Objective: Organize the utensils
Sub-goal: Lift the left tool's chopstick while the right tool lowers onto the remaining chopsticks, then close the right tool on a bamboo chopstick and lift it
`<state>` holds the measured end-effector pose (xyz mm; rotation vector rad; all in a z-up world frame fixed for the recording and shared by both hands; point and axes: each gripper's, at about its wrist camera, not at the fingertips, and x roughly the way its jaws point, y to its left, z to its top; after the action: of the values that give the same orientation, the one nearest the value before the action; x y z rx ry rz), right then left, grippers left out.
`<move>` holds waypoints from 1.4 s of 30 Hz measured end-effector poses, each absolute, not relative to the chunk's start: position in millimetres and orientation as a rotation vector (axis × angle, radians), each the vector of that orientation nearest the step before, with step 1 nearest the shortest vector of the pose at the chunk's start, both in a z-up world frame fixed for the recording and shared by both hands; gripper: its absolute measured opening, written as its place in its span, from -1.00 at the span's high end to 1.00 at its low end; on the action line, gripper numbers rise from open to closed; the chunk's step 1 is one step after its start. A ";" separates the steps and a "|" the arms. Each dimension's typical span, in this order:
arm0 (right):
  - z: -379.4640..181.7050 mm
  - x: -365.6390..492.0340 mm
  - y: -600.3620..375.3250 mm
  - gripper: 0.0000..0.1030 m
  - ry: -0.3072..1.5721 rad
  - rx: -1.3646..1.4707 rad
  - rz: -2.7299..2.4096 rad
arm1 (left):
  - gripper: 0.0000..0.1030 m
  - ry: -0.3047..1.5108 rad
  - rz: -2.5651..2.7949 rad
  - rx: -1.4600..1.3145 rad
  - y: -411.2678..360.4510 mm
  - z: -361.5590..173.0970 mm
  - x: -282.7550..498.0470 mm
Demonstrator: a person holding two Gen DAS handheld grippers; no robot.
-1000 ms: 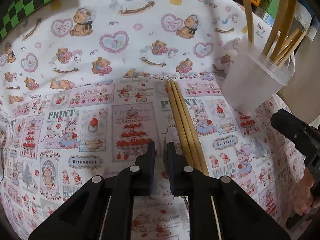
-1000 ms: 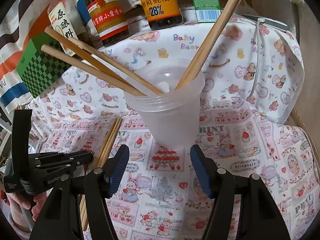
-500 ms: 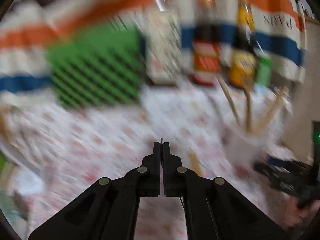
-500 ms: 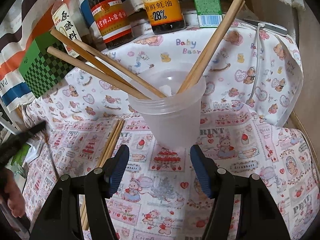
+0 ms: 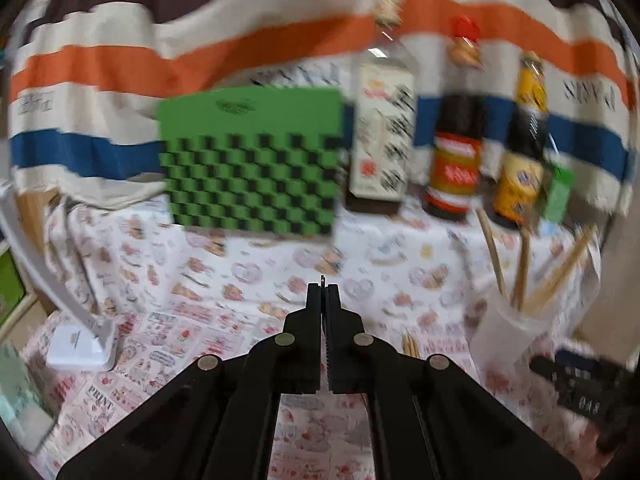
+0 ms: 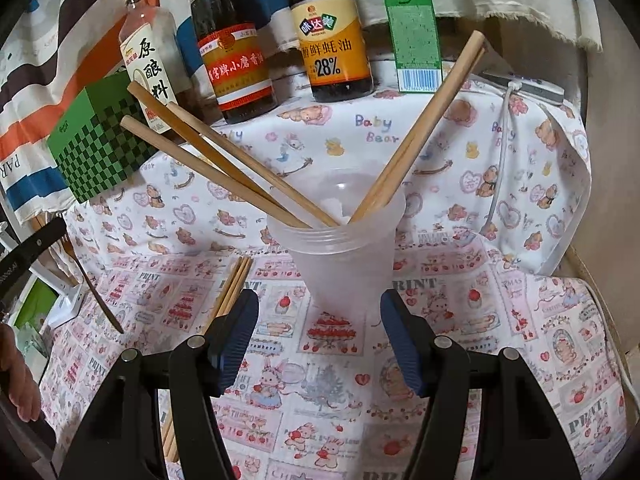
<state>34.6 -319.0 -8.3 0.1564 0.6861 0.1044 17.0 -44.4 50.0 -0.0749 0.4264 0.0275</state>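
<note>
A clear plastic cup (image 6: 344, 264) stands on the printed cloth and holds several wooden chopsticks (image 6: 224, 168). It also shows in the left wrist view (image 5: 508, 332). My right gripper (image 6: 318, 332) is open, its jaws on either side of the cup's base without touching it. More chopsticks (image 6: 232, 292) lie flat on the cloth left of the cup. My left gripper (image 5: 323, 300) is shut and raised above the cloth, with a thin dark sliver showing between its tips. In the right wrist view a long brown utensil (image 6: 94, 288) hangs down at the far left.
Three sauce bottles (image 6: 236, 64) and a green carton (image 6: 416, 36) line the back. A green checkered box (image 6: 100, 144) stands at the back left. A white stand (image 5: 76, 344) sits at the left edge. A white cable (image 6: 500, 168) runs down the right side.
My left gripper has closed and swung up and away from the flat chopsticks, now facing the back wall. A brown utensil now hangs at the left of the right wrist view. The right gripper has barely moved.
</note>
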 end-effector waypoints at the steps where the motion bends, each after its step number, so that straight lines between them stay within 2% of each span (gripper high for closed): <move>1: -9.0 34.9 -319.5 -0.27 0.688 0.162 0.106 | 0.98 0.398 0.045 -0.091 -40.5 52.2 14.1; 7: -12.4 34.0 -315.8 -0.27 0.692 0.166 0.109 | 0.98 0.374 0.063 -0.169 -21.4 55.2 12.4; 17: -37.2 21.8 -265.4 -0.27 0.762 0.074 0.215 | 0.98 0.505 0.052 -0.308 -0.4 41.6 31.0; 25: -44.4 25.3 -269.4 -0.27 0.804 0.125 0.235 | 0.98 0.529 0.038 -0.273 -4.2 42.4 32.8; 28: -48.9 29.7 -266.8 -0.08 0.841 0.140 0.291 | 0.98 0.489 0.120 -0.163 -12.1 43.2 31.7; 31: -57.5 32.5 -258.4 -0.08 0.888 0.152 0.356 | 0.98 0.455 0.146 -0.103 -15.9 47.0 28.0; 42: -68.2 27.1 -226.9 -0.03 0.914 -0.009 0.335 | 0.98 0.465 0.157 -0.149 -4.3 47.1 29.8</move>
<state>27.1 -226.9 -68.2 -0.0089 0.9139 0.3352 29.8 -4.3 47.1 -0.1488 0.4652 0.1565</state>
